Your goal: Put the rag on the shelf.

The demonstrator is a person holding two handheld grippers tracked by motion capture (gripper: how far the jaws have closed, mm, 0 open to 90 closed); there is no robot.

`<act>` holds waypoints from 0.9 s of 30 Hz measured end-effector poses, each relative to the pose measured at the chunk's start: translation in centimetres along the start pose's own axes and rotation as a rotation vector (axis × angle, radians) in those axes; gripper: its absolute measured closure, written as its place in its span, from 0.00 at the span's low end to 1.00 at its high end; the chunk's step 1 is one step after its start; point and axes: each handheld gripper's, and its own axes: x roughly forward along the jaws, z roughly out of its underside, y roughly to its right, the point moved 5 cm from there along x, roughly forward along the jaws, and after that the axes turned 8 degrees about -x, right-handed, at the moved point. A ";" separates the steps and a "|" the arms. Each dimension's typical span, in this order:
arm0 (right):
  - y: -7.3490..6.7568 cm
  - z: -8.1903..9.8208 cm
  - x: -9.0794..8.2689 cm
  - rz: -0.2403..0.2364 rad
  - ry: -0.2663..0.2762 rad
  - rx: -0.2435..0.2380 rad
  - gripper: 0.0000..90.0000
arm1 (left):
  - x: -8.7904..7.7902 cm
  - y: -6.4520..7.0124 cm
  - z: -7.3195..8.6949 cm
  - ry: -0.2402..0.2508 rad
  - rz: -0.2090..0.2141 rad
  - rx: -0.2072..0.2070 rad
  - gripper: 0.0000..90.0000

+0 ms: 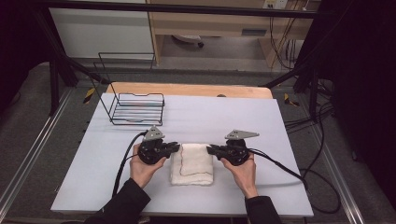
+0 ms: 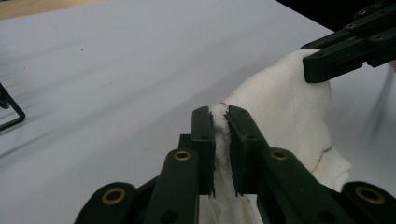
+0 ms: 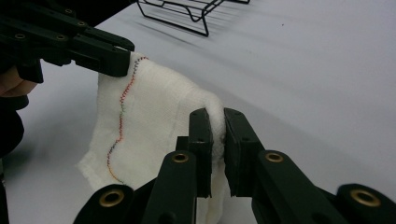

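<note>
White cloth (image 1: 192, 164), folded and stitched with a wavy coloured thread, lies near the front middle of the pale surface (image 1: 233, 116), and a person grips it from both sides. Left tool (image 1: 173, 147) pinches the cloth's far left corner, its jaws closed narrow on a fold of fabric, as the left gripper view (image 2: 221, 122) shows plainly. Right tool (image 1: 211, 150) does the same at the far right corner, jaws nearly together with cloth squeezed between them (image 3: 219, 122). Both pinched corners stand raised off the surface while the near part of the cloth hangs down to it. Black wire basket (image 1: 137, 109) sits well apart at the far left of the surface.
</note>
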 end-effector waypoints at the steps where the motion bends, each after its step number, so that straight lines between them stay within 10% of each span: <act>1: 0.0 -0.1 -0.1 0.004 0.006 -0.003 0.92 | -0.1 0.1 -0.1 0.003 0.001 0.001 0.90; 27: -1.8 -3.1 -2.2 0.030 0.144 -0.082 0.92 | -3.6 0.8 -2.4 0.133 0.011 0.022 0.90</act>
